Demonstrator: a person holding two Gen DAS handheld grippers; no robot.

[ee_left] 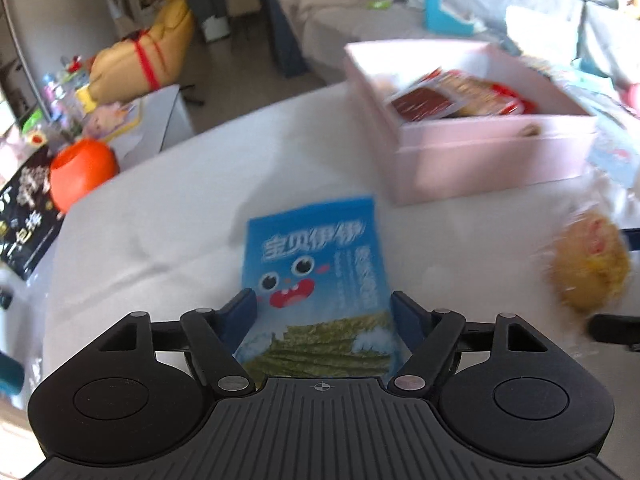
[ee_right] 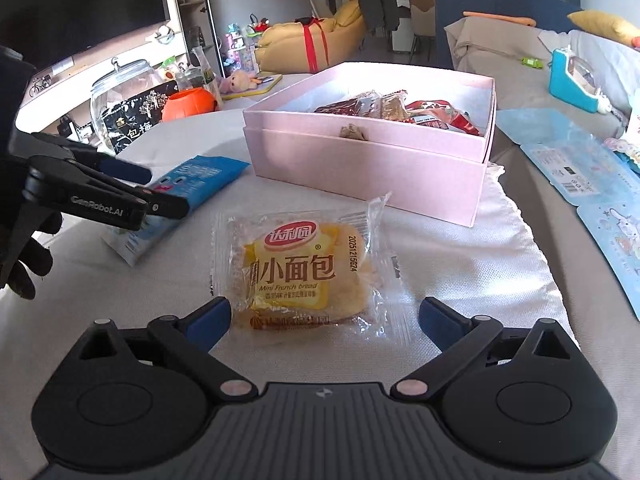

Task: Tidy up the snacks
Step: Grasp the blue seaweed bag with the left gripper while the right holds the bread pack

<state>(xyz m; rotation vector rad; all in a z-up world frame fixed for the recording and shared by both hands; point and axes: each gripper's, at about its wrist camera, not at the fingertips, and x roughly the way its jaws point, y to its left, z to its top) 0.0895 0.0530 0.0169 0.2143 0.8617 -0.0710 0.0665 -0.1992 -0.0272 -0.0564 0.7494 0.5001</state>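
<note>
A blue seaweed snack packet (ee_left: pixel 316 276) lies on the white table between the fingers of my left gripper (ee_left: pixel 323 312), whose jaws stand open either side of its near end. In the right wrist view the left gripper (ee_right: pixel 160 192) sits over that packet (ee_right: pixel 200 180). A clear-wrapped mini French bread (ee_right: pixel 304 272) lies just ahead of my right gripper (ee_right: pixel 325 318), which is open and empty. The bread also shows blurred in the left wrist view (ee_left: pixel 588 264). A pink box (ee_right: pixel 360 160) holding several red snack packs (ee_right: pixel 400 110) stands behind both.
An orange pumpkin bucket (ee_right: pixel 190 104), a glass jar (ee_right: pixel 120 96) and a black snack bag (ee_left: pixel 28 208) stand at the table's left edge. Blue cards (ee_right: pixel 580 168) lie at the right. A sofa with a teal object (ee_right: pixel 572 80) is behind.
</note>
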